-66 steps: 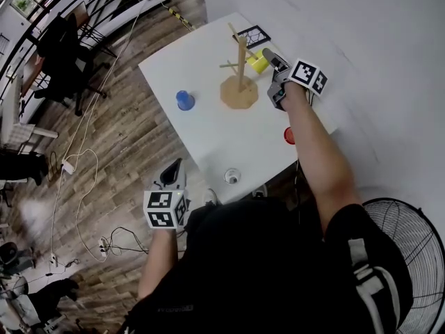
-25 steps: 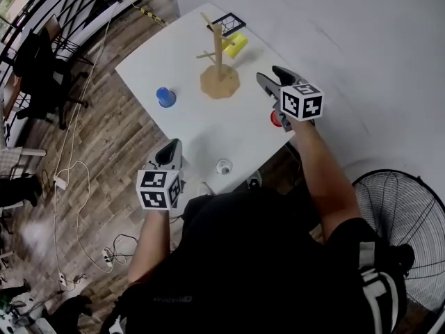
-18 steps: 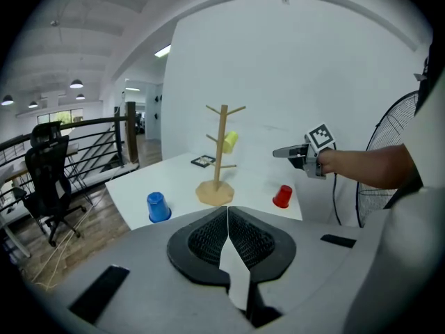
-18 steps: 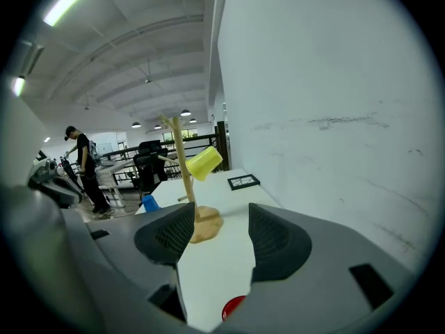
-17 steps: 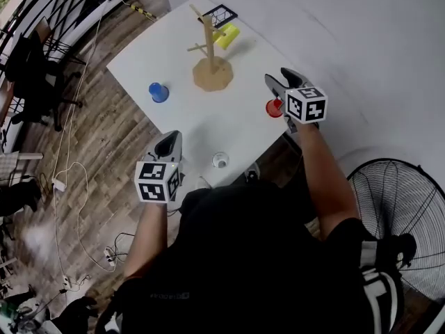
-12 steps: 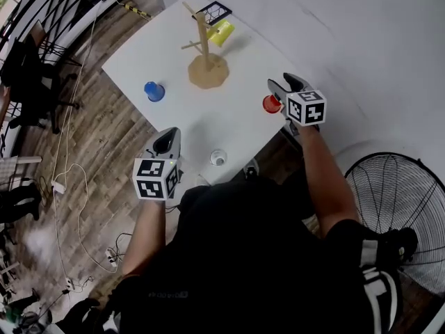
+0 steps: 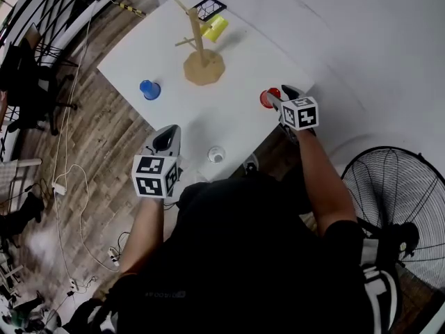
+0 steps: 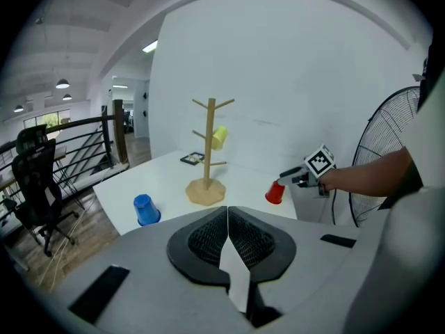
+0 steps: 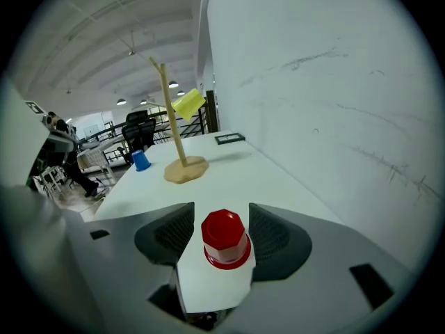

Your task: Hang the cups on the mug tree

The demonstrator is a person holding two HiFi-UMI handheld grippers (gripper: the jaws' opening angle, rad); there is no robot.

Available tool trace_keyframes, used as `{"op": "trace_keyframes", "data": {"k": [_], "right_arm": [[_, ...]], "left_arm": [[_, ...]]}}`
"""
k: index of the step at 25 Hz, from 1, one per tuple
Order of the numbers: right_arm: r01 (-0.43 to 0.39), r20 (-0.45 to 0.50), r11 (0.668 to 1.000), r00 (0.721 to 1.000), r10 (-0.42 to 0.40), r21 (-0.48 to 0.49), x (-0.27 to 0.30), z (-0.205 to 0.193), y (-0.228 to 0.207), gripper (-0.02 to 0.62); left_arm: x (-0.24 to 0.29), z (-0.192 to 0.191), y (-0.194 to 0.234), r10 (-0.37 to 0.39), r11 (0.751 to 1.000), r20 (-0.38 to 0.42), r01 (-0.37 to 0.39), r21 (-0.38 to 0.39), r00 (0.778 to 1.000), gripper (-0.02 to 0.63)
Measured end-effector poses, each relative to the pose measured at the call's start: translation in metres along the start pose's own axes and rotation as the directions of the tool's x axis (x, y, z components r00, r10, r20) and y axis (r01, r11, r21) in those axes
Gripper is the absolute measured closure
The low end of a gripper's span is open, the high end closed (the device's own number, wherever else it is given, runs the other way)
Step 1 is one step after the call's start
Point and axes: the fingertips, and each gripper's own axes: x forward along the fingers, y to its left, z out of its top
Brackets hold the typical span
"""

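Note:
The wooden mug tree [image 7: 197, 46] stands at the far side of the white table [image 7: 229, 120], with a yellow cup [image 7: 214, 28] hanging on one branch. A blue cup [image 7: 149, 89], a white cup [image 7: 216, 154] and a red cup [image 7: 268, 97] stand on the table. My right gripper [image 7: 275, 100] is low at the right edge, open. In the right gripper view the upturned red cup [image 9: 224, 241] stands between the pads of this gripper [image 9: 221, 209], with a gap on each side. My left gripper [image 7: 167, 138] hovers off the near edge, shut and empty [image 8: 227, 209].
A black-framed marker card [image 7: 209, 8] lies behind the tree. A standing fan [image 7: 393, 200] is on the floor at the right. A white wall runs close along the table's far right side. Chairs and cables occupy the wooden floor at the left.
My right gripper has come down and back from mid-table to the red cup at the right edge, which now sits between its jaws. The left gripper has hardly shifted.

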Motion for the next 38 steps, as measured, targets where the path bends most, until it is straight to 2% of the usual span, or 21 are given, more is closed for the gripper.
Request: {"op": "trace_keyframes", "data": {"k": [6, 14, 21, 27, 32, 38], "right_arm": [[-0.001, -0.080, 0.994, 0.997, -0.008, -0.108, 0.009, -0.016, 0.005, 0.351], [-0.034, -0.173, 0.960, 0.985, -0.016, -0.279, 0.018, -0.025, 0.006, 0.351], [-0.069, -0.218, 0.964, 0.976, 0.012, -0.257, 0.018, -0.031, 0.008, 0.371], [-0.053, -0.213, 0.965, 0.977, -0.003, -0.258, 0.013, -0.026, 0.010, 0.376], [-0.049, -0.159, 0.974, 0.987, 0.013, -0.222, 0.005, -0.016, 0.020, 0.376], [-0.093, -0.069, 0.970, 0.994, 0.080, -0.224, -0.005, 0.006, 0.062, 0.377]], "left_arm": [[0.001, 0.001, -0.003, -0.007, 1.000, 0.003, 0.007, -0.004, 1.000, 0.589], [-0.001, -0.003, 0.004, 0.011, 1.000, 0.001, -0.011, -0.025, 1.000, 0.589], [-0.004, -0.005, 0.007, 0.020, 0.999, 0.003, -0.020, -0.039, 1.000, 0.589], [-0.004, -0.007, 0.007, 0.020, 0.999, 0.004, -0.020, -0.044, 1.000, 0.589], [-0.004, -0.007, 0.006, 0.018, 0.999, 0.006, -0.018, -0.044, 1.000, 0.589], [-0.004, -0.008, 0.007, 0.022, 0.999, 0.008, -0.021, -0.049, 1.000, 0.589]]}}
